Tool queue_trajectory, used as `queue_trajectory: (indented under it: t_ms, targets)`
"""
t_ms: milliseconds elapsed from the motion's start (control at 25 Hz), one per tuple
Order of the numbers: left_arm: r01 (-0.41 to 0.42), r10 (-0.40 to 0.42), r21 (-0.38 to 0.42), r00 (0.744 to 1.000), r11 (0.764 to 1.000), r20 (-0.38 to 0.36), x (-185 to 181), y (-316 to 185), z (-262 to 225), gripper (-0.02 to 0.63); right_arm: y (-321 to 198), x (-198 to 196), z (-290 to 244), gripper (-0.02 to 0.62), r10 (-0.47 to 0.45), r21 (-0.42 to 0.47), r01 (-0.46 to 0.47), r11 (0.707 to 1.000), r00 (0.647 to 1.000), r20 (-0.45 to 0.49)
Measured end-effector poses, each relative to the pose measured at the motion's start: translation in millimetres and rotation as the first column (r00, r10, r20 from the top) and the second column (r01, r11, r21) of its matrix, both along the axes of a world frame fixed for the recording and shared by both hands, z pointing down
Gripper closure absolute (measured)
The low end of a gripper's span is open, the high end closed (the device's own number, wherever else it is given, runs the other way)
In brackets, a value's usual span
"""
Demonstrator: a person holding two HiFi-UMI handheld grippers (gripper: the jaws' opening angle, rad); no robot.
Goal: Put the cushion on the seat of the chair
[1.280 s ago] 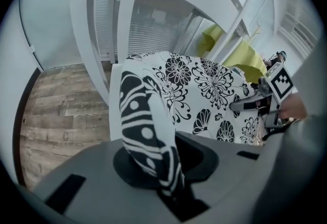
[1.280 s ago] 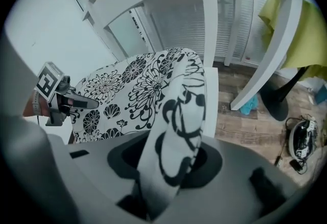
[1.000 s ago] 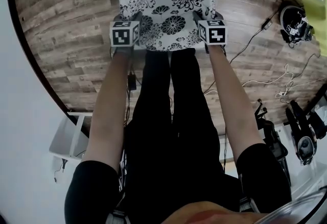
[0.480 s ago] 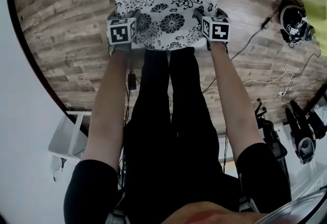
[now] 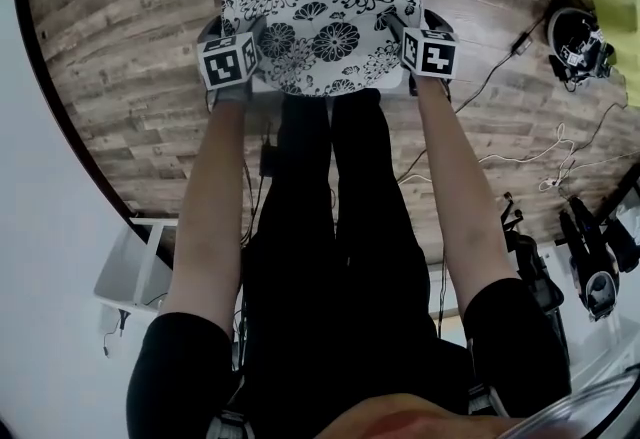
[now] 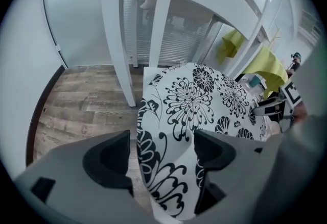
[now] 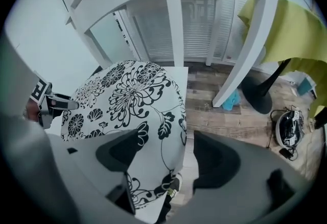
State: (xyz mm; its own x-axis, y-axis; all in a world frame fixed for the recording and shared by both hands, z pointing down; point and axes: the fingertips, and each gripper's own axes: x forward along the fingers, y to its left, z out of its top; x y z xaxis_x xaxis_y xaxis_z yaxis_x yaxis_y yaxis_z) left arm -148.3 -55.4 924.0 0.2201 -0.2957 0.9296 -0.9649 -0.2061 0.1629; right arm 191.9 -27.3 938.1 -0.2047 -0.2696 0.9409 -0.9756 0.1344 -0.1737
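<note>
A black-and-white flowered cushion [image 5: 320, 7] lies flat on the white seat of the chair [image 6: 146, 75], covering it almost from edge to edge. Only thin strips of the seat show along its near edge and at a far corner. The person stands at the near edge of the seat, above the wooden floor [image 5: 130, 47], with both arms reaching steeply down.

The left gripper [image 6: 161, 154] is at the seat's near left corner and the right gripper [image 7: 166, 155] at its near right corner, one on each side of the cushion. That would be a two-point hold for carrying a wide, soft thing level. The fingers [image 6: 107, 159] of both grippers have just been opening and now stand wide apart. In each gripper view the near rim of the cushion lies in the gap between them, but with clear space on the outer side, so neither pair is pinching it. The cushion looks to rest on the seat under its own weight.

By the look of it the placing is done or very nearly so, with the release under way at both corners. What seems left is to draw the grippers back off the rim without dragging the fabric toward the near edge. White furniture legs [image 6: 115, 29] stand beyond the far edge of the seat.
</note>
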Motion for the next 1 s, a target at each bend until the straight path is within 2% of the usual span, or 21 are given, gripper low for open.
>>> queue_trajectory:
  t_ms: [120,280,600,680,720,880,1000]
  targets:
    - [0.028,-0.028,0.030,0.999,0.999,0.015,-8.5,-1.4,-14.8,0.225,-2.0,4.6,-14.0,0.262,0.010,0.015,-0.009,1.000,1.000,-0.010]
    - [0.053,-0.053,0.064,0.999,0.997,-0.011,-9.9,-1.4,-47.0,0.225,-5.9,3.3,-42.5,0.262,0.017,0.043,-0.018,0.999,1.000,0.009]
    - [-0.004,0.012,0.090,0.995,0.996,-0.096,20.9,18.8,-134.5,0.227,2.2,-21.6,-126.8,0.269,-0.011,0.075,0.006,0.997,0.997,0.071]
    - [-0.020,0.032,0.092,0.991,0.996,-0.130,34.5,26.4,-159.2,0.240,8.7,-29.5,-150.4,0.313,-0.019,0.077,0.012,0.997,0.996,0.082]
    - [-0.026,0.040,0.098,0.989,0.995,-0.144,40.6,30.3,-173.3,0.257,13.0,-34.1,-164.3,0.362,-0.024,0.082,0.017,0.996,0.996,0.087]
    - [-0.059,0.087,0.146,0.977,0.988,-0.195,65.9,41.8,-239.3,0.373,25.7,-53.7,-228.1,0.534,-0.065,0.137,0.051,0.989,0.993,0.094]
    - [-0.077,0.119,0.215,0.974,0.974,-0.192,79.1,43.9,-294.3,0.484,27.3,-66.5,-282.7,0.569,-0.099,0.223,0.071,0.972,0.988,0.119]
